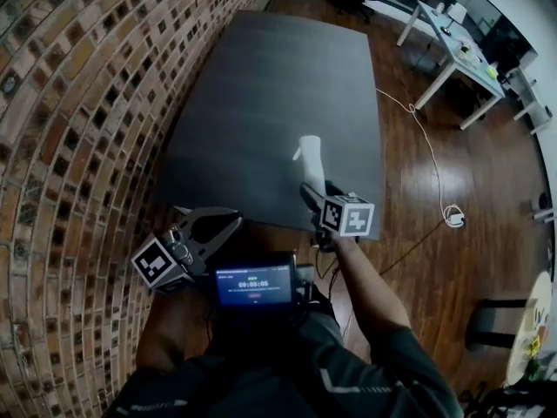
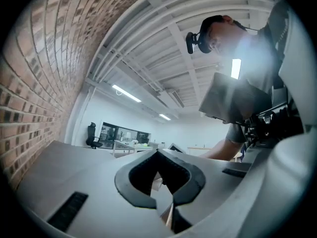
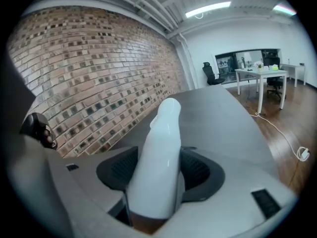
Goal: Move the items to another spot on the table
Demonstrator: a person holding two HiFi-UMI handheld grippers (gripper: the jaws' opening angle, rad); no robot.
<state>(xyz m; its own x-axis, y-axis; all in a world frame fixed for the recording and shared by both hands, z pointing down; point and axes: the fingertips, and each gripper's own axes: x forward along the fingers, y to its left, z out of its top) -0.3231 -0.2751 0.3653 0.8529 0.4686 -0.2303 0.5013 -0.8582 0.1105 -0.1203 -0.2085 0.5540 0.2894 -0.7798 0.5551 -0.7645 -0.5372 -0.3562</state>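
Note:
My right gripper (image 1: 312, 190) is shut on a white spray bottle (image 1: 311, 157), held off the surface over the near right part of the dark grey table (image 1: 261, 85). In the right gripper view the white spray bottle (image 3: 161, 152) stands upright between the two dark pads of the right gripper (image 3: 158, 175), its nozzle end uppermost. My left gripper (image 1: 231, 223) hovers at the table's near left corner, beside the brick wall; its jaws are shut with nothing in them. In the left gripper view the left gripper (image 2: 161, 200) points upward toward the ceiling and the person.
A brick wall (image 1: 78, 103) runs along the table's left edge. Wooden floor (image 1: 470, 172) lies to the right, with a white cable and plug (image 1: 452, 216) on it. A white desk (image 1: 457, 55) stands at the far right. A small screen (image 1: 254, 284) sits at my chest.

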